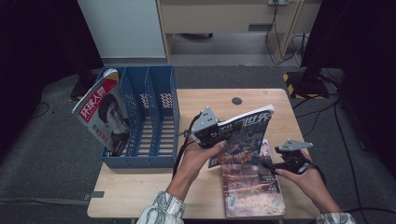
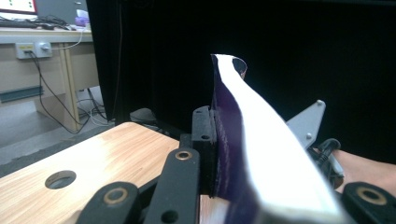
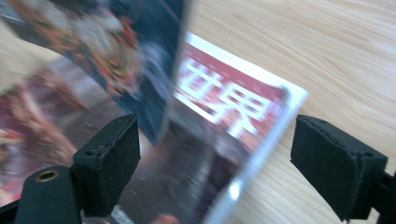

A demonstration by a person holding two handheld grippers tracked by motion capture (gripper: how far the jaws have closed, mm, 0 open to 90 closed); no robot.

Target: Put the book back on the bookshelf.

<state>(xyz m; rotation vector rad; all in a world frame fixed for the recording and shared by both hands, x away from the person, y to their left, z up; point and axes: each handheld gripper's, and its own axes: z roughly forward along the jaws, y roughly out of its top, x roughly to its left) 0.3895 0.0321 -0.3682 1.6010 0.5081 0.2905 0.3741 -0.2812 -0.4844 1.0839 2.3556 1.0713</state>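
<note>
Two magazines, one lifted.
My left gripper (image 1: 219,135) clamps the raised magazine (image 1: 245,133); my right gripper (image 1: 268,164) gapes above the flat magazine (image 1: 252,191).

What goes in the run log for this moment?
left gripper: shut on lifted magazine | right gripper: open over flat magazine | table

I see a blue file rack (image 1: 154,121), a pale wood-grain tabletop (image 1: 140,186), black tongs (image 1: 209,135), and a dark-covered magazine (image 1: 245,135).
</note>
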